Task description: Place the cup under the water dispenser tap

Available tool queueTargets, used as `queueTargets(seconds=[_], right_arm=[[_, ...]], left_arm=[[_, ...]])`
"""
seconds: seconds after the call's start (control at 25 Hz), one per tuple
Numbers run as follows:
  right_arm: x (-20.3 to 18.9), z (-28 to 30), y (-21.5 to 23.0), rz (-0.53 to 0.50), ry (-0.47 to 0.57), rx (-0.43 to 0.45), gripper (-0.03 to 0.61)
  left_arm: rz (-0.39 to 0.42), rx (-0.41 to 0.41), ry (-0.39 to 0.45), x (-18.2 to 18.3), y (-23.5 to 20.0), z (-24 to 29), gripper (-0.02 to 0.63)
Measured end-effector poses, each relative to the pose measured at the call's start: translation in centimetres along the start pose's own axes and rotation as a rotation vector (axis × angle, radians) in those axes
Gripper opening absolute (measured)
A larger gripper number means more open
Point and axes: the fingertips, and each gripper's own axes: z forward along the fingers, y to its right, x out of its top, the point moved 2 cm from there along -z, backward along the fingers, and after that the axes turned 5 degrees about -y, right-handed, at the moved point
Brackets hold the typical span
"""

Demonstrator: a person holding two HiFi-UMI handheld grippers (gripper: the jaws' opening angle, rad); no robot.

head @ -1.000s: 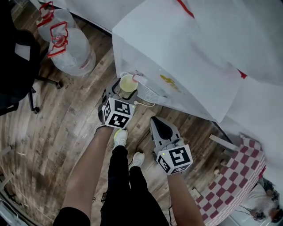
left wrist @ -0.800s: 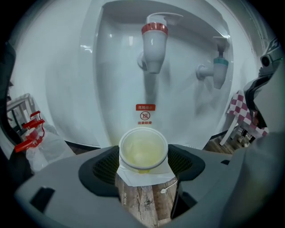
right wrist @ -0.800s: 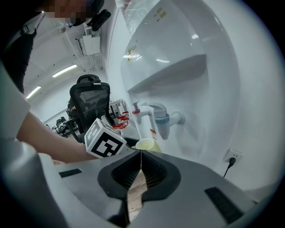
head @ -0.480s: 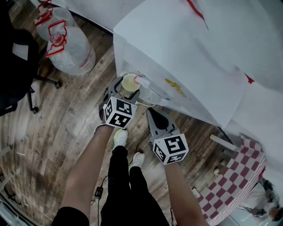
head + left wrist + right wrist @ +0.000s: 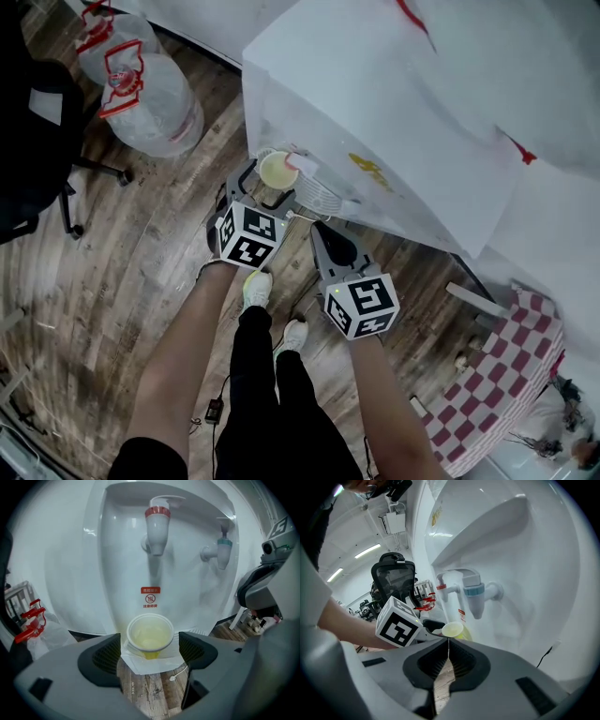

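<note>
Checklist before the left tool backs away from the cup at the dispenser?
1. Cup under red tap: ok, roughly in line below it.
2. Cup upright on drip tray: ok.
3. Left tool released: ok, jaws opening, cup between them, a gap at each pad.
4. Right tool out of the way: ok, shut, empty, off to the side of the cup.
5. Cup empty: cannot tell, inside looks yellowish.
</note>
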Motion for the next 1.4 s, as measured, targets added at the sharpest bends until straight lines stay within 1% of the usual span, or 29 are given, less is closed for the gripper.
queueTargets(seconds=[0.2,0.32,0.36,0.48,0.64,0.68,0.8,0.84,0.96,1.12,1.28,1.4], right_arm=[[0.5,-1.0,-0.4,0.012,-0.016,0.015,0.021],[1.2,-2.2,-1.1,0.018,-0.018,0.034,0.021],[1.5,-2.8,-1.3,0.031,-0.012,0.044,0.021],[2.3,-5.3,-2.3,0.054,0.000,0.069,0.021],[3.3,-8.6,-4.2,-0.007,0.001,0.082,0.021],[3.5,-9.6,-4.6,-0.019,0.004,0.086,0.021],[4.0,-13.2,-6.0,-0.034,0.021,0.096,0.021],[4.0,-14.5,-6.4,-0.035,0.027,0.098,0.021],[4.0,-18.1,-7.7,-0.034,0.040,0.106,0.021],[4.2,-22.7,-9.7,-0.051,0.073,0.132,0.021],[3.2,-27.2,-11.9,-0.052,0.101,0.155,0.021],[2.3,-30.2,-13.1,-0.045,0.122,0.166,0.021]], left_arm=[[-0.026,0.018,-0.008,-0.1,0.3,-2.7,0.382],[-0.055,0.032,-0.002,0.2,0.8,-5.3,0.380],[-0.066,0.036,0.002,0.3,1.2,-6.4,0.369],[-0.088,0.049,0.006,0.7,2.6,-10.1,0.245],[-0.095,0.085,0.007,1.3,4.2,-15.2,0.164],[-0.098,0.096,0.009,1.5,4.7,-16.4,0.122],[-0.120,0.119,0.017,2.1,6.8,-20.5,0.046],[-0.131,0.123,0.020,2.2,7.6,-21.9,0.035],[-0.159,0.144,0.031,2.5,10.2,-26.2,0.017],[-0.181,0.155,0.059,3.2,14.1,-31.6,0.015],[-0.199,0.158,0.078,3.3,18.4,-37.0,0.015],[-0.204,0.171,0.096,3.2,20.7,-40.4,0.015]])
